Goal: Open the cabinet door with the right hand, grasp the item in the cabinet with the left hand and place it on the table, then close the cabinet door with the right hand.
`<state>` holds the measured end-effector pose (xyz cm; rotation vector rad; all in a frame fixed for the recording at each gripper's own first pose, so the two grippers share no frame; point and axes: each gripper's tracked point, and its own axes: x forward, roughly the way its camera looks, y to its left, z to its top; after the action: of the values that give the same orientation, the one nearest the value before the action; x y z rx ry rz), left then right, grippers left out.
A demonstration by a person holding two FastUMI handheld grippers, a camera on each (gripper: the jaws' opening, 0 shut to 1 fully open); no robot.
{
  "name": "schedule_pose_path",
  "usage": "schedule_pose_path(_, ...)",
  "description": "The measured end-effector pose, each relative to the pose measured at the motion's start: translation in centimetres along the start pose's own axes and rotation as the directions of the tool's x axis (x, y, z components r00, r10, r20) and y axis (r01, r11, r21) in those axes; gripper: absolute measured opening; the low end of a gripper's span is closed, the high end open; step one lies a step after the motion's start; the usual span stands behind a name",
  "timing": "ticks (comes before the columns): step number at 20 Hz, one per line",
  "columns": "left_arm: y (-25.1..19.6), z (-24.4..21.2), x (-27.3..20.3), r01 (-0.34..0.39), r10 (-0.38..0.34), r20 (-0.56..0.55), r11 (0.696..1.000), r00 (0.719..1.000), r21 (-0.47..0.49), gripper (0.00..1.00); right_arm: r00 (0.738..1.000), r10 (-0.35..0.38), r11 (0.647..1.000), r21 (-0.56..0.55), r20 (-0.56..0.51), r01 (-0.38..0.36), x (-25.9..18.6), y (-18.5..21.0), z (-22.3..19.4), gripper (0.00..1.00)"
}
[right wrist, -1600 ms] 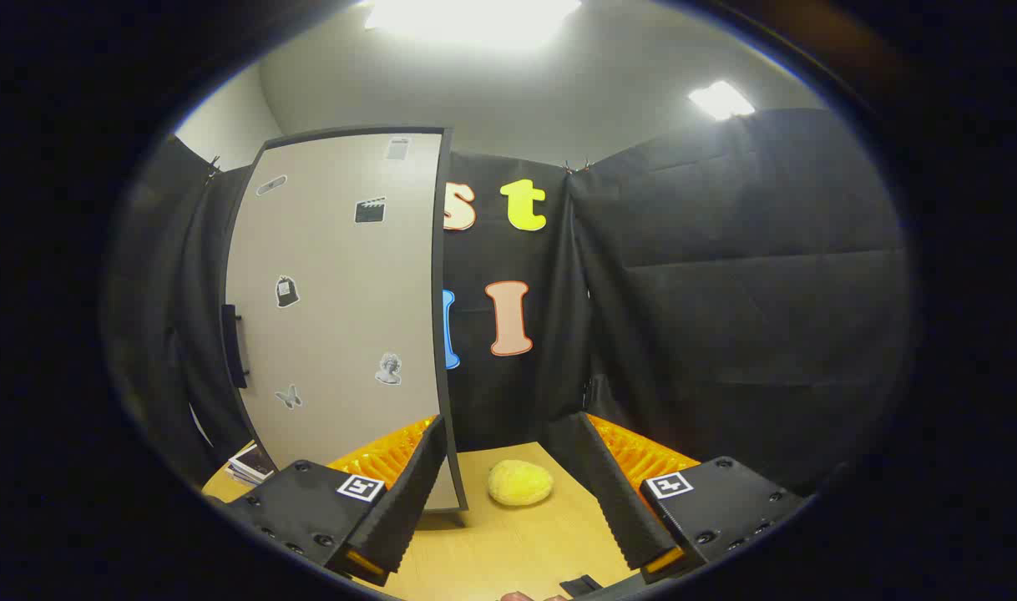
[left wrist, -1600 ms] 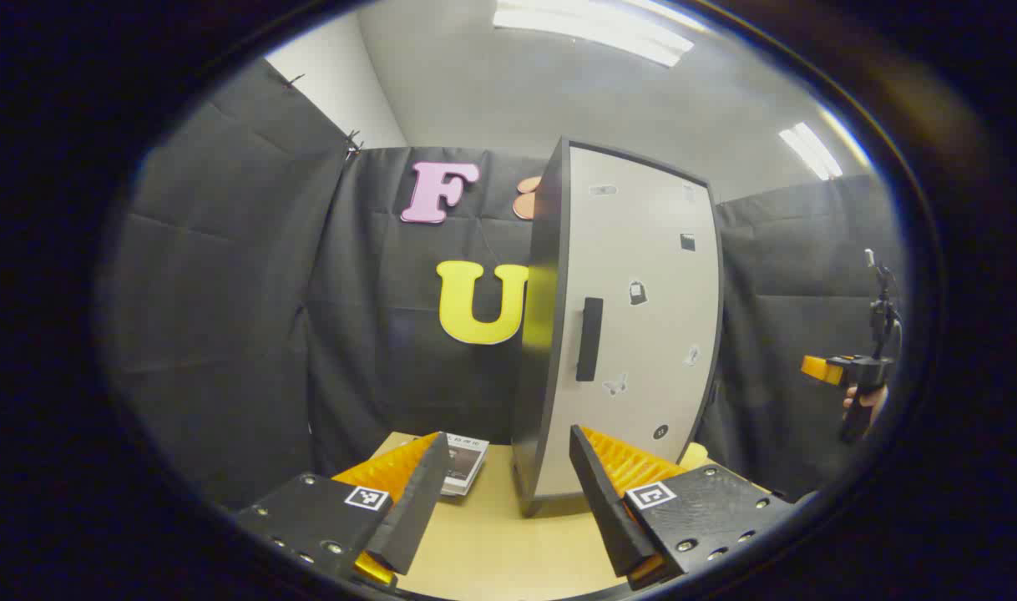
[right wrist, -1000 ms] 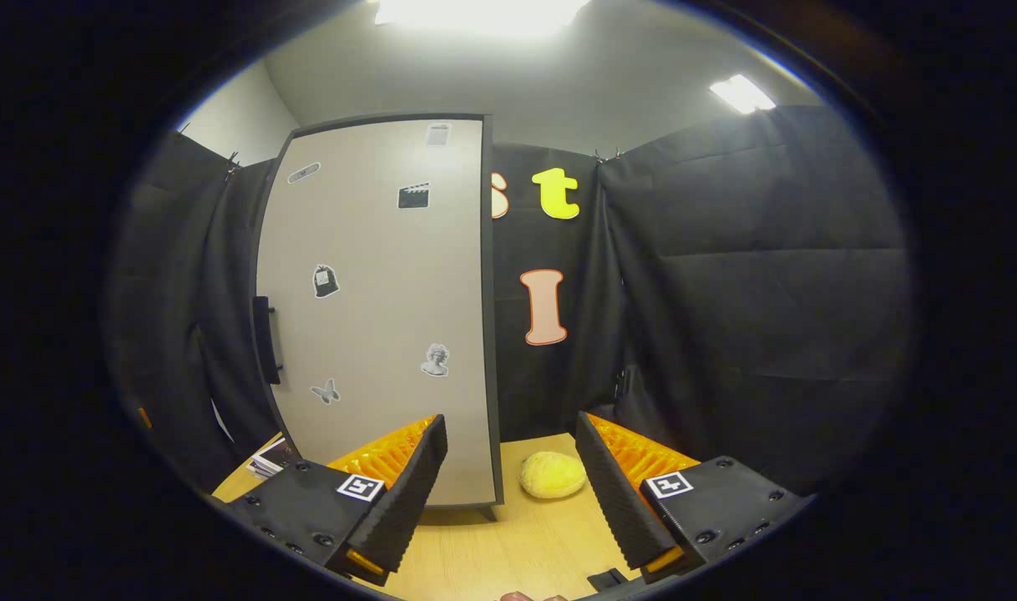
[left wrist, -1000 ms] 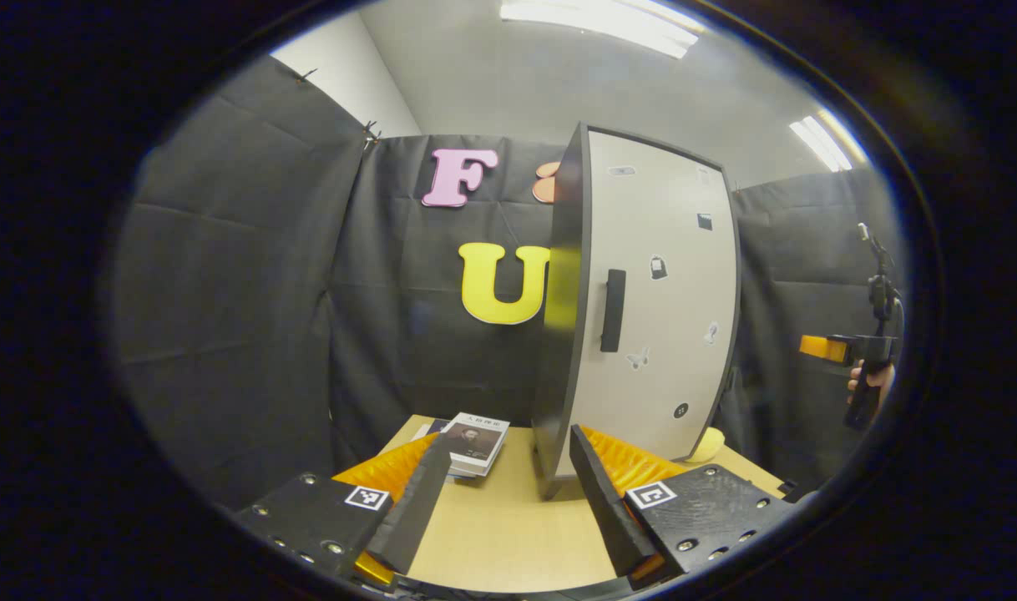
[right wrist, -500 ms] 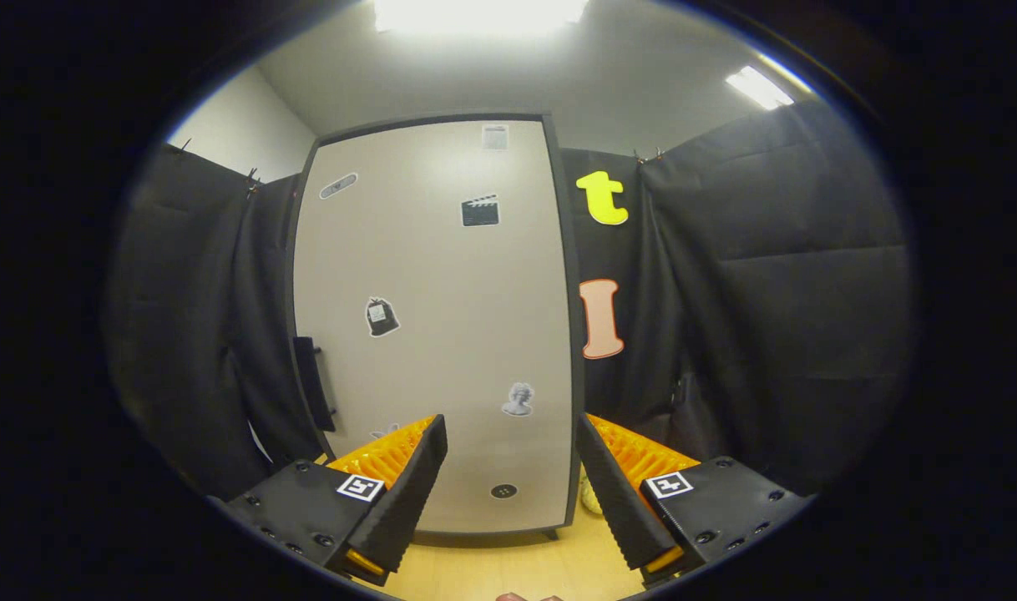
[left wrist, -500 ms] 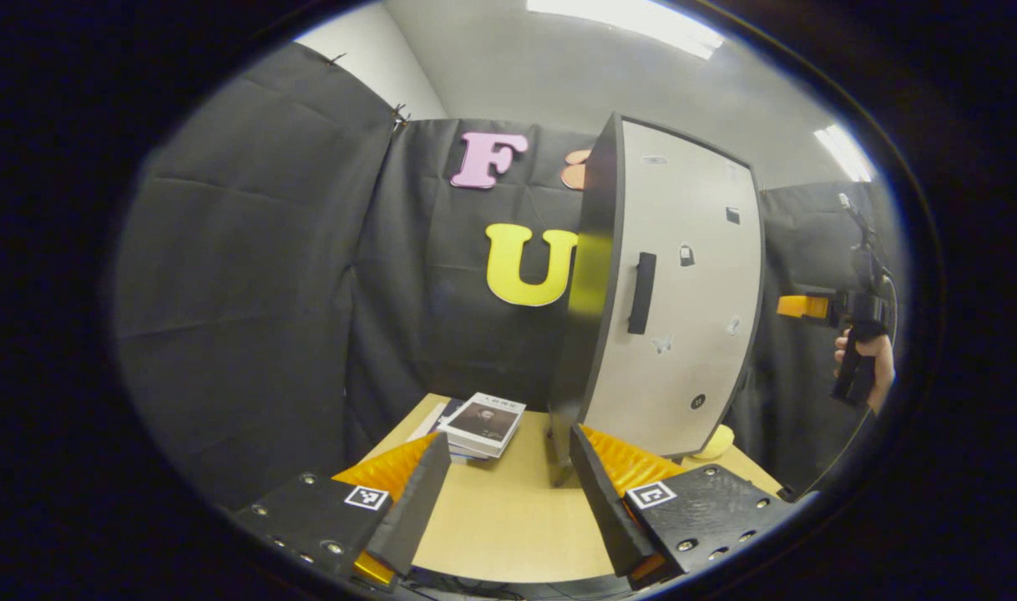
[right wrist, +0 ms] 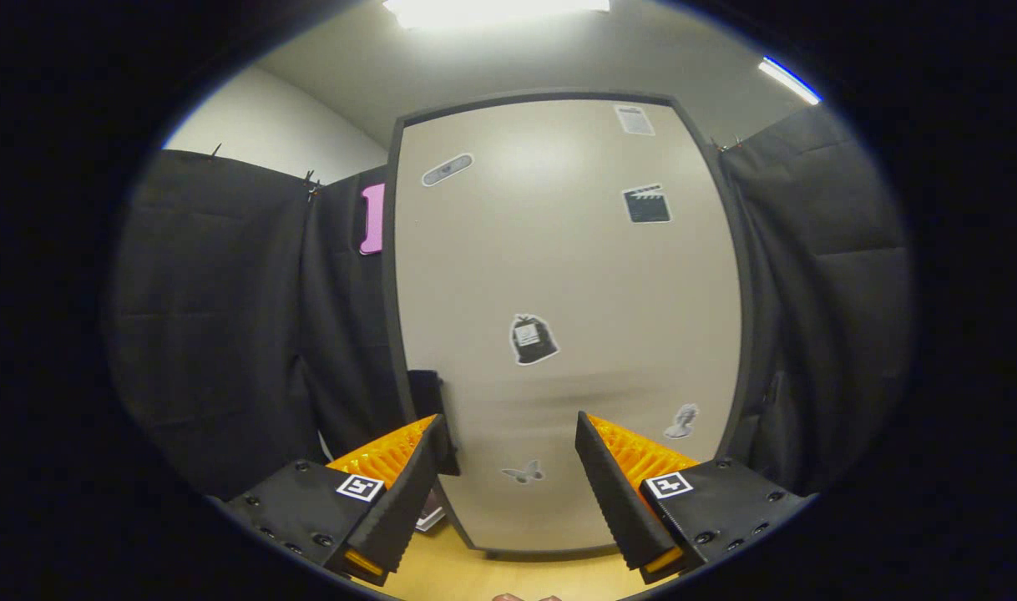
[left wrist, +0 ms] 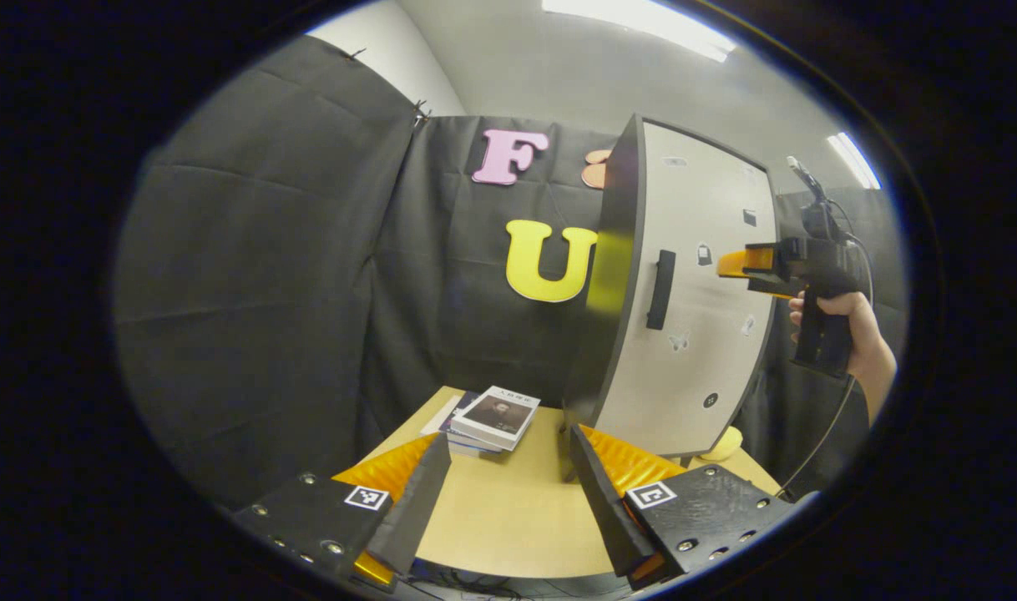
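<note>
Left gripper view, read from left to right: the left gripper (left wrist: 504, 492) hangs low over the wooden counter (left wrist: 508, 517) with its fingers spread apart and nothing between them. Beyond it, a small stack of books (left wrist: 493, 417) lies near the counter's far left edge. Right of the books stands the cabinet (left wrist: 609, 284), its pale door (left wrist: 700, 334) shut, a dark vertical handle (left wrist: 660, 289) near the door's left edge and small stickers across the face. A yellow rounded item (left wrist: 721, 444) rests on the counter just beside the cabinet's lower right corner, partly hidden. Farther right, a hand (left wrist: 851, 334) holds the right gripper (left wrist: 738, 265) level in front of the door's upper half, right of the handle; contact cannot be judged. Right gripper view: the handle (right wrist: 429, 392) sits just above the left finger; the door (right wrist: 559, 275) faces the camera squarely and close; the right gripper (right wrist: 508, 484) has its fingers wide apart, holding nothing.
</note>
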<state>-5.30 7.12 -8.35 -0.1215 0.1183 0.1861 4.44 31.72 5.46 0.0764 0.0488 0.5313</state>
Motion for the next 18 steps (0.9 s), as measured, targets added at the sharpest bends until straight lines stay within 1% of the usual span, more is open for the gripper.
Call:
schedule_pose_path(2,0.6,-0.9,-0.2,-0.009,0.009,-0.018,1.000,1.000,-0.014,0.87,0.999,0.030,0.999,0.012,-0.014,-0.030,1.2,2.1,-0.8,0.98)
schedule_pose_path(4,1.9,-1.7,-0.5,-0.030,0.030,-0.032,0.999,0.999,-0.012,0.87,0.999,0.028,0.999,-0.024,-0.026,-0.029,2.8,3.0,-1.7,0.98)
schedule_pose_path(5,2.7,-2.0,-1.0,-0.044,0.043,-0.039,0.999,0.998,-0.010,0.87,0.999,0.020,0.999,-0.049,-0.030,-0.021,3.6,3.3,-2.2,0.92)
schedule_pose_path(6,3.3,-2.4,-1.2,-0.057,0.057,-0.046,0.998,0.997,-0.011,0.88,0.999,0.008,0.998,-0.069,-0.038,-0.011,4.5,3.6,-2.7,0.92)
schedule_pose_path(7,3.9,-2.9,-1.4,-0.070,0.069,-0.053,0.997,0.996,-0.015,0.87,0.999,-0.007,0.996,-0.088,-0.040,0.003,5.3,3.7,-3.1,0.98)
schedule_pose_path(8,4.4,-3.4,-1.2,-0.084,0.083,-0.061,0.996,0.995,-0.025,0.87,0.999,-0.038,0.992,-0.120,-0.038,0.033,6.0,3.4,-3.3,0.92)
schedule_pose_path(9,5.4,-3.3,-1.3,-0.097,0.095,-0.070,0.994,0.993,-0.039,0.87,0.997,-0.067,0.987,-0.148,-0.035,0.062,6.5,3.1,-3.5,0.93)
schedule_pose_path(10,5.9,-3.4,-1.3,-0.108,0.104,-0.074,0.993,0.992,-0.052,0.88,0.996,-0.080,0.984,-0.165,-0.028,0.074,7.1,3.1,-3.5,0.93)
schedule_pose_path(11,6.5,-3.3,-1.2,-0.121,0.116,-0.075,0.991,0.990,-0.064,0.87,0.996,-0.083,0.982,-0.170,-0.023,0.078,7.8,3.3,-3.6,0.94)
schedule_pose_path(12,7.0,-3.2,-1.1,-0.133,0.128,-0.075,0.988,0.989,-0.074,0.88,0.996,-0.080,0.983,-0.169,-0.025,0.075,8.2,3.7,-3.6,0.99)
schedule_pose_path(14,7.7,-2.8,-1.2,-0.146,0.140,-0.074,0.985,0.987,-0.090,0.87,0.997,-0.076,0.985,-0.159,-0.035,0.069,9.1,4.4,-3.6,0.98)
schedule_pose_path(15,7.8,-3.0,-1.2,-0.148,0.142,-0.071,0.985,0.987,-0.092,0.87,0.996,-0.079,0.985,-0.155,-0.039,0.072,9.3,4.7,-3.7,0.80)
schedule_pose_path(16,8.0,-2.8,-1.2,-0.148,0.142,-0.068,0.985,0.988,-0.087,0.88,0.995,-0.081,0.985,-0.155,-0.053,0.072,9.6,4.9,-4.0,0.72)
schedule_pose_path(17,8.0,-3.0,-1.3,-0.144,0.140,-0.066,0.987,0.988,-0.075,0.88,0.993,-0.101,0.981,-0.171,-0.061,0.090,9.9,4.7,-4.2,0.61)
schedule_pose_path(18,8.1,-2.9,-1.5,-0.144,0.140,-0.064,0.988,0.988,-0.057,0.88,0.992,-0.106,0.977,-0.196,-0.074,0.090,10.2,4.8,-4.6,0.61)
